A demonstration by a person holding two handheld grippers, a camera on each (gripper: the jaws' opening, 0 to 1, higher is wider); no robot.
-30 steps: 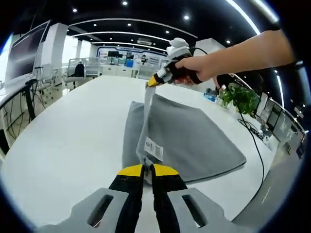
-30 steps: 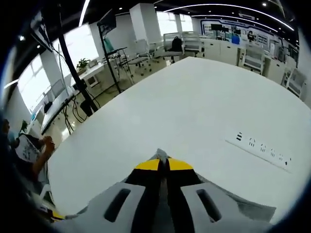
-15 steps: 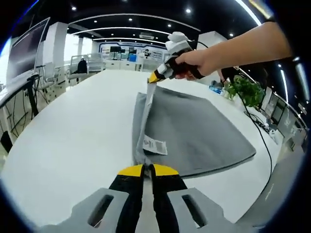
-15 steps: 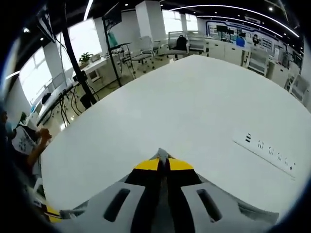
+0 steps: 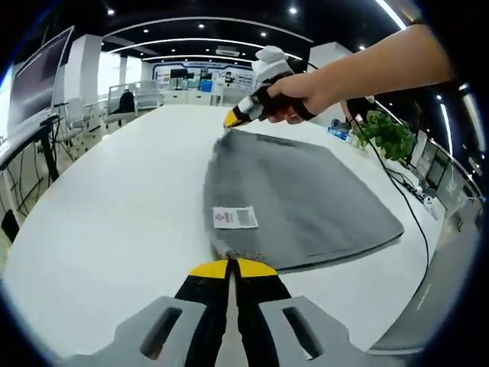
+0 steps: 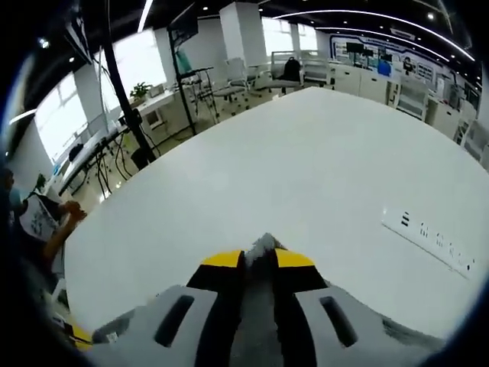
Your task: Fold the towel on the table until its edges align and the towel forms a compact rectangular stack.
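Note:
A grey towel [image 5: 306, 202] lies folded flat on the white table [image 5: 114, 222], its white label [image 5: 235, 218] facing up near the front edge. In the left gripper view, my left gripper [image 5: 231, 268] is shut on the towel's near corner, yellow tips together at the hem. My right gripper [image 5: 229, 121], held by a person's hand [image 5: 298, 92], pinches the far corner low over the table. The right gripper view shows the right gripper [image 6: 258, 258] with a bit of grey towel [image 6: 260, 246] between its yellow tips.
A potted plant [image 5: 380, 144] and a black cable [image 5: 405, 222] sit along the table's right edge. A strip of markings [image 6: 434, 241] runs across the tabletop on the right. Chairs, desks and a seated person [image 6: 42, 222] stand beyond the table.
The raised towel edge stretched between both grippers has come down, so the folded layer now lies flat on the towel. The right gripper dropped toward the table.

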